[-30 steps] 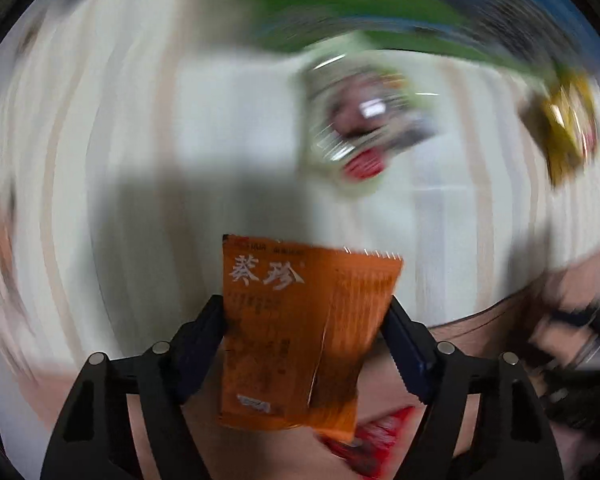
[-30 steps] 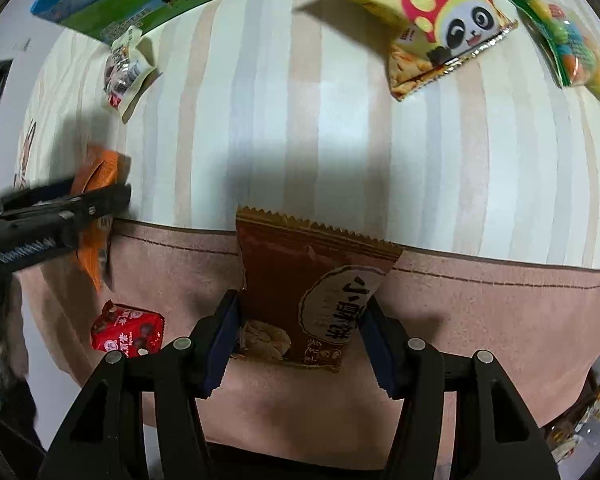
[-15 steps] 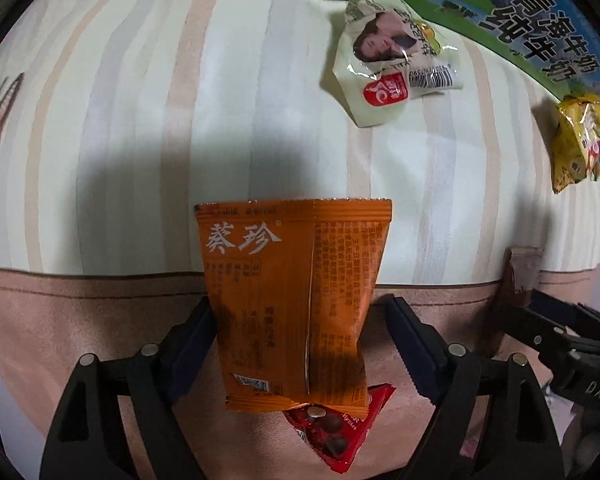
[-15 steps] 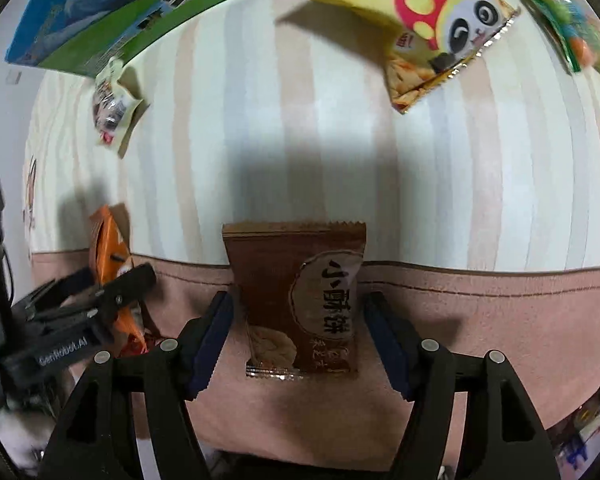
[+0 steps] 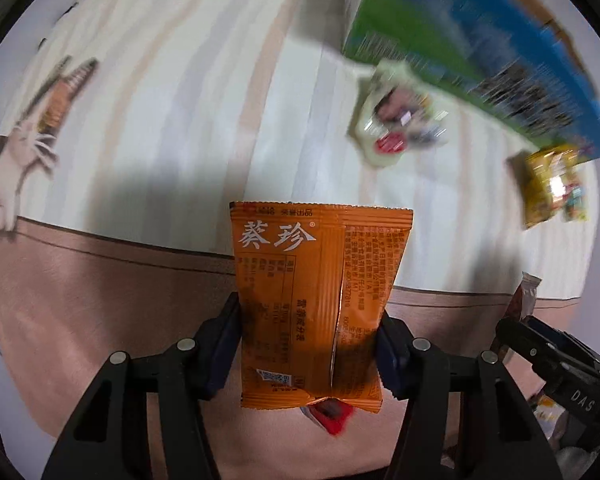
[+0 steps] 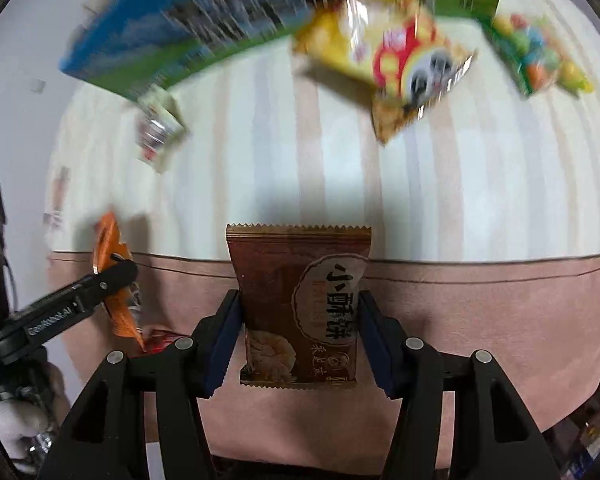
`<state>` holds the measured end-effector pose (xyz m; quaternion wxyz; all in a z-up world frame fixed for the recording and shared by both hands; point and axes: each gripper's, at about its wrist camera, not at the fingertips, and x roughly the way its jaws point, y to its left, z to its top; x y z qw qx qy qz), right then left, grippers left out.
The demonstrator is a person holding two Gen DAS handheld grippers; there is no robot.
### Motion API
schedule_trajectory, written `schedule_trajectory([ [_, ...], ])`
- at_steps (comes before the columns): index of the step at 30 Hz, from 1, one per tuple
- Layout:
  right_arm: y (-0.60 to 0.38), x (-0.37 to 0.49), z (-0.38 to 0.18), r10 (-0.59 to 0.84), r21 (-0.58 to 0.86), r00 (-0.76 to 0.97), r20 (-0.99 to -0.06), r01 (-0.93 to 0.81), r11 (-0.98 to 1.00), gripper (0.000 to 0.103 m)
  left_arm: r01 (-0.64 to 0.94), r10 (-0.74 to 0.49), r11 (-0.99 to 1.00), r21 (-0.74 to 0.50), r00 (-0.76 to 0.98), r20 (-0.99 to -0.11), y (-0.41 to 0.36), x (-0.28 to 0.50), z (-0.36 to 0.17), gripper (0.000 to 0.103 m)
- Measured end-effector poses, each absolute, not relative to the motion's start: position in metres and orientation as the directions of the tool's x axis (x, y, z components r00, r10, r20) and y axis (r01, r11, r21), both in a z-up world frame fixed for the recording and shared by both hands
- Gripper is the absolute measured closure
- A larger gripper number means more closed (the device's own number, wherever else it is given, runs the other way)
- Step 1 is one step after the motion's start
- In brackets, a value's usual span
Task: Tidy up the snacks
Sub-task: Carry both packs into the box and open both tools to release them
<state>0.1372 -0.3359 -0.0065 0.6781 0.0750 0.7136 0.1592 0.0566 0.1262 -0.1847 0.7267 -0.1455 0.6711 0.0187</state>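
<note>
White characters 葵珍 stand on the orange packet (image 5: 320,300); the brown packet (image 6: 300,308) reads 小酥饼; "DAS" shows on the right gripper (image 5: 556,364), "GenRobot.AI" along the left gripper (image 6: 64,312)

The left gripper (image 5: 309,344) is closing its jaws on an orange snack packet (image 5: 320,304) at lower centre. A red wrapper (image 5: 334,414) peeks out beneath it; a blurred blue-green carton (image 5: 480,44) fills the upper right.

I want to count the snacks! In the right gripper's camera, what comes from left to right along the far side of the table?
Blue-green box → small pale packet → yellow panda bag → bag of colourful candies.
</note>
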Motion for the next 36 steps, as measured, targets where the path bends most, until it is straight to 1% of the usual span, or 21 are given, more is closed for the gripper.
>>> schedule_trajectory([
  [5, -0.359, 0.152, 0.058, 0.416, 0.411, 0.007, -0.909, -0.14, 0.901, 0.043, -0.195, -0.216, 0.946, -0.261, 0.223, -0.951, 0.12, 0.051, -0.113, 0.047],
  [7, -0.371, 0.169, 0.083, 0.445, 0.435, 0.035, -0.895, -0.154, 0.887, 0.043, -0.169, -0.244, 0.941, -0.294, 0.263, -0.933, 0.12, 0.063, -0.09, 0.047],
  [12, -0.385, 0.227, 0.139, 0.472, 0.445, 0.119, -0.874, -0.196, 0.874, 0.043, -0.065, -0.29, 0.943, -0.325, 0.313, -0.904, 0.099, 0.127, -0.033, 0.047],
  [16, -0.388, 0.28, 0.164, 0.429, 0.389, 0.186, -0.884, -0.214, 0.896, 0.043, -0.018, -0.262, 0.959, -0.282, 0.325, -0.909, 0.07, 0.2, -0.014, 0.047],
  [21, -0.393, 0.341, 0.162, 0.352, 0.306, 0.226, -0.908, -0.213, 0.928, 0.043, -0.038, -0.345, 0.929, -0.368, 0.269, -0.899, 0.037, 0.277, -0.016, 0.047],
  [26, -0.398, 0.392, 0.137, 0.285, 0.245, 0.213, -0.934, -0.193, 0.95, 0.043, -0.106, -0.443, 0.879, -0.466, 0.184, -0.878, 0.009, 0.34, -0.046, 0.047],
  [31, -0.406, 0.414, 0.103, 0.274, 0.25, 0.159, -0.948, -0.155, 0.956, 0.043, -0.114, -0.477, 0.869, -0.481, 0.061, -0.877, -0.025, 0.374, -0.083, 0.047],
  [36, -0.416, 0.42, 0.081, 0.28, 0.266, 0.121, -0.952, -0.116, 0.957, 0.043, -0.106, -0.465, 0.88, -0.462, -0.002, -0.885, -0.042, 0.383, -0.111, 0.047],
])
